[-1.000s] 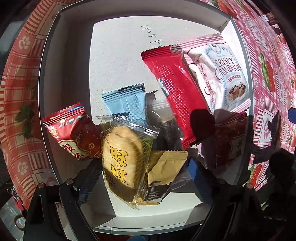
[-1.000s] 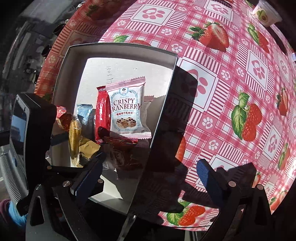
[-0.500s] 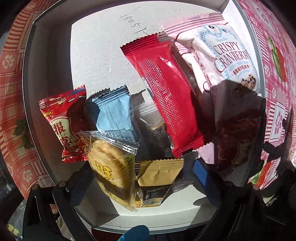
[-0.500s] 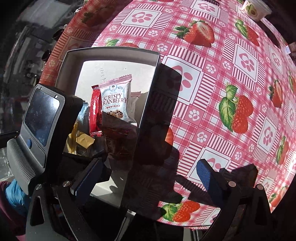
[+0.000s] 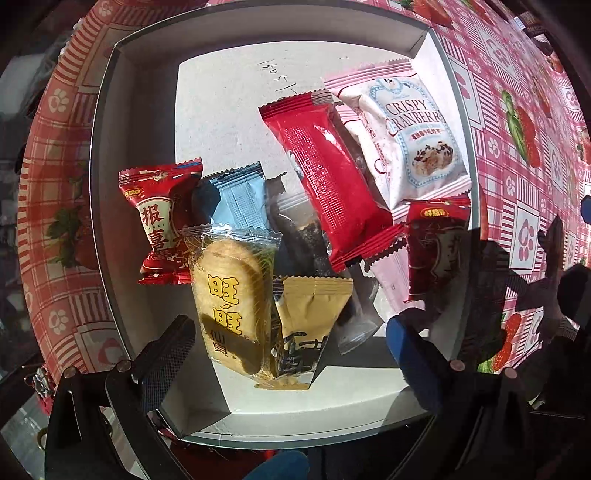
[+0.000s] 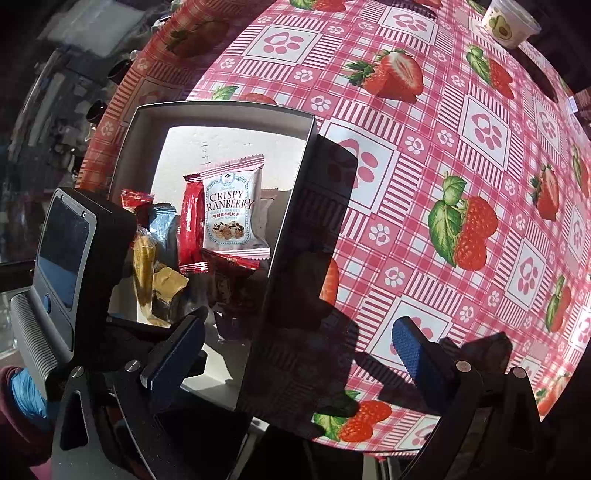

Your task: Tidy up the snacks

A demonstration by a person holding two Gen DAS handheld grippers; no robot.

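A white box holds several snack packets: a clear rice cracker pack, a tan packet, a red candy, a light blue packet, a long red packet and a white Crispy Cranberry packet. My left gripper is open above the box's near end, jaws either side of the cracker and tan packets, holding nothing. My right gripper is open and empty, straddling the box's right wall. The cranberry packet also shows there.
The box sits near the table's edge on a red-and-white strawberry and paw-print tablecloth. A small avocado-print cup stands at the far right. The left gripper's body with its screen fills the right wrist view's left side.
The left gripper dipped closer to the packets, then pulled back up and away. The right gripper shifted slightly along the box's right wall. No packet was taken.
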